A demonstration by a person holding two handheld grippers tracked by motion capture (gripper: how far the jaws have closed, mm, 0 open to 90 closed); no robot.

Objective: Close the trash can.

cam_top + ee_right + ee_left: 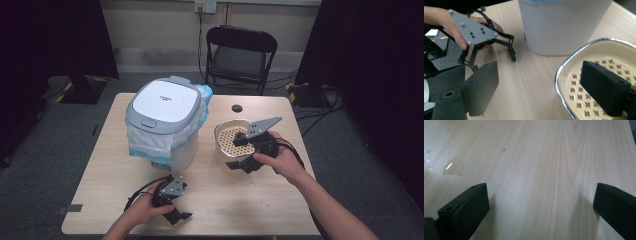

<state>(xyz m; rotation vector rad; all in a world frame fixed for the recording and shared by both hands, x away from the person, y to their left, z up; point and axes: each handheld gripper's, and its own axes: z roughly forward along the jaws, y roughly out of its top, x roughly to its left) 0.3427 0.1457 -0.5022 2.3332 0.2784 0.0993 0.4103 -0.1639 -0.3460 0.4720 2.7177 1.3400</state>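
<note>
Right gripper [239, 152]: held in the person's right hand [280, 159] at the near rim of the cream perforated basket with a metal rim [223, 143]. In the right gripper view one finger [606, 87] hangs over the inside of the basket and the other [482, 86] sits outside it over bare wood — the metal rim [564, 72] runs between them.
Right fingers: spread wide, straddling the rim; whether either one touches the rim cannot be told.
Basket: stands on the light wooden tabletop [220, 200], its floor pierced with small cross-shaped holes, just beside the white bin.
Left gripper [177, 214]: held in the left hand [145, 207] near the front edge of the tabletop, well apart from the basket; its grey three-cornered plate [471, 28] faces the right gripper's camera.
Left fingers: spread apart, with only bare wood between them in the left gripper view; one finger [465, 207] low at the left of that view, the other [615, 205] at its right.
Small puddle of clear liquid [454, 167]: on the wood beyond the first left finger, off to its side.
White lidded bin lined with a pale plastic bag [165, 117]: beyond the left fingers — its white wall [564, 25] rises just past the basket rim.
Black folding chair [240, 55]: on the floor behind the tabletop.
</note>
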